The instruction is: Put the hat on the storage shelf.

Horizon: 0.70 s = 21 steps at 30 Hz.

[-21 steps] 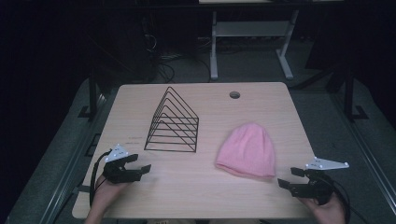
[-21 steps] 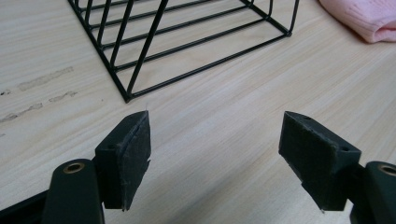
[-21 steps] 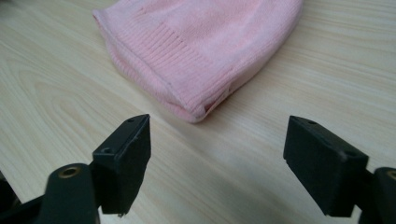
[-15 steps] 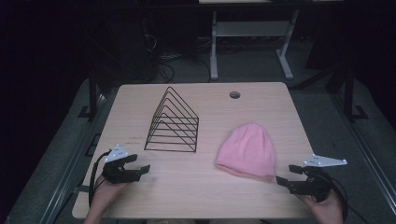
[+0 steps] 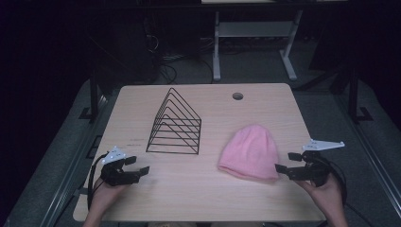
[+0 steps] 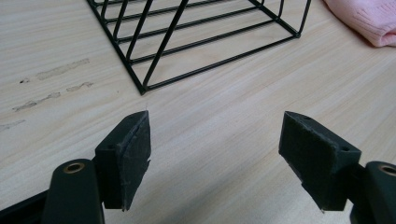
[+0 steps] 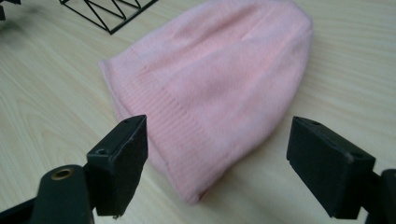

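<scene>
Black foam pads face each other across a wide gap on the right gripper [image 7: 217, 168], holding nothing, with the ribbed cuff corner of the pink hat [image 7: 219, 79] lying just beyond and between them. In the high view that gripper [image 5: 289, 162] sits at the hat's [image 5: 250, 151] right cuff edge, close but, as far as the angle lets me judge, not yet touching. The left gripper [image 6: 215, 154] also stands wide and empty, low over bare table [image 5: 189, 198], pointed at the near corner of the wire rack [image 6: 196, 42]. The hat lies flat at the table's right, well apart from the rack [image 5: 176, 124].

The risk I see: knit this limp offers no edge to bite. Closing flat could pinch only the top layer, or push the cuff ahead and bunch it. Jaws driven too low would scrape the wood instead.
</scene>
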Tool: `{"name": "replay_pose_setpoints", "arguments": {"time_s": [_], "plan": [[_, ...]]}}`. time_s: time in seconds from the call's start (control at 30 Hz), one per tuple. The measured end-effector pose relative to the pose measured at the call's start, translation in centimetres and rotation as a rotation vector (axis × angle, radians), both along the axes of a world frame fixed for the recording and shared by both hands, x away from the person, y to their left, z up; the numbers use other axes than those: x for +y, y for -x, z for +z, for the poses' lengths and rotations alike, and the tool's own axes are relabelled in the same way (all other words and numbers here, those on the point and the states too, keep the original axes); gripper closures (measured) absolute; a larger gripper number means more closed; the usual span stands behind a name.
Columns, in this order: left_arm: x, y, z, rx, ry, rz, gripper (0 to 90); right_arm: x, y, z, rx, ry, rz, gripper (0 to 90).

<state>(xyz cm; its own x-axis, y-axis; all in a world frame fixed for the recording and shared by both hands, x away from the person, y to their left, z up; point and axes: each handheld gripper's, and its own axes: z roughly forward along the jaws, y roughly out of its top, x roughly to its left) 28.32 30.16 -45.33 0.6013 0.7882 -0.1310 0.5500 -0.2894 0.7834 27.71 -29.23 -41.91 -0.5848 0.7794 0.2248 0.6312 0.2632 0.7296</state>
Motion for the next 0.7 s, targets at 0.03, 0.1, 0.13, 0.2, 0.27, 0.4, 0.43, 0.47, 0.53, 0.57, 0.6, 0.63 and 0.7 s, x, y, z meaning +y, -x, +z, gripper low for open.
{"name": "replay_pose_setpoints", "arguments": {"time_s": [0.03, 0.1, 0.13, 0.2, 0.27, 0.4, 0.43, 0.47, 0.53, 0.57, 0.6, 0.63, 0.7], "plan": [[0.0, 0.0, 0.0, 0.000, 0.001, 0.000, 25.3, 0.1, -0.4, 0.2, 0.004, 0.000, 0.007, 20.0], [0.0, 0.0, 0.0, 0.002, -0.001, -0.001, 25.3, 0.3, -1.2, 0.6, 0.008, 0.006, 0.017, 20.0], [0.0, -0.1, 0.0, -0.001, -0.001, -0.002, 25.3, 0.4, -1.7, 0.7, 0.011, 0.007, 0.020, 20.0], [0.0, -0.1, -0.1, 0.000, 0.011, 0.003, 25.3, 0.7, -2.5, 0.9, 0.017, 0.014, 0.027, 20.0], [0.0, -0.1, 0.0, 0.003, 0.011, 0.001, 25.3, 0.8, -3.3, 1.1, 0.041, 0.022, 0.032, 20.0], [0.1, -0.1, 0.0, 0.005, 0.011, 0.001, 25.3, 1.1, -4.6, 1.3, 0.060, 0.032, 0.045, 20.0], [0.2, -0.1, -0.1, 0.006, 0.018, 0.005, 25.3, 1.2, -4.9, 1.4, 0.071, 0.036, 0.045, 20.0], [0.3, -0.1, -0.1, 0.005, 0.020, 0.004, 25.3, 1.3, -5.2, 1.4, 0.072, 0.040, 0.048, 20.0], [0.4, -0.1, 0.0, 0.004, 0.017, 0.006, 25.3, 1.6, -5.8, 1.6, 0.087, 0.053, 0.060, 19.9], [0.5, -0.1, 0.0, 0.005, 0.017, 0.006, 25.2, 1.7, -6.1, 1.6, 0.081, 0.052, 0.061, 20.0], [0.6, -0.1, -0.1, 0.003, 0.019, 0.011, 25.3, 1.9, -6.3, 1.7, 0.085, 0.047, 0.063, 19.9], [0.7, -0.1, 0.0, 0.003, 0.018, 0.014, 25.3, 2.0, -6.7, 1.8, 0.086, 0.050, 0.068, 19.8], [0.9, -0.1, 0.0, 0.000, 0.020, 0.017, 25.3, 2.3, -7.3, 2.0, 0.082, 0.065, 0.073, 19.3]]}}
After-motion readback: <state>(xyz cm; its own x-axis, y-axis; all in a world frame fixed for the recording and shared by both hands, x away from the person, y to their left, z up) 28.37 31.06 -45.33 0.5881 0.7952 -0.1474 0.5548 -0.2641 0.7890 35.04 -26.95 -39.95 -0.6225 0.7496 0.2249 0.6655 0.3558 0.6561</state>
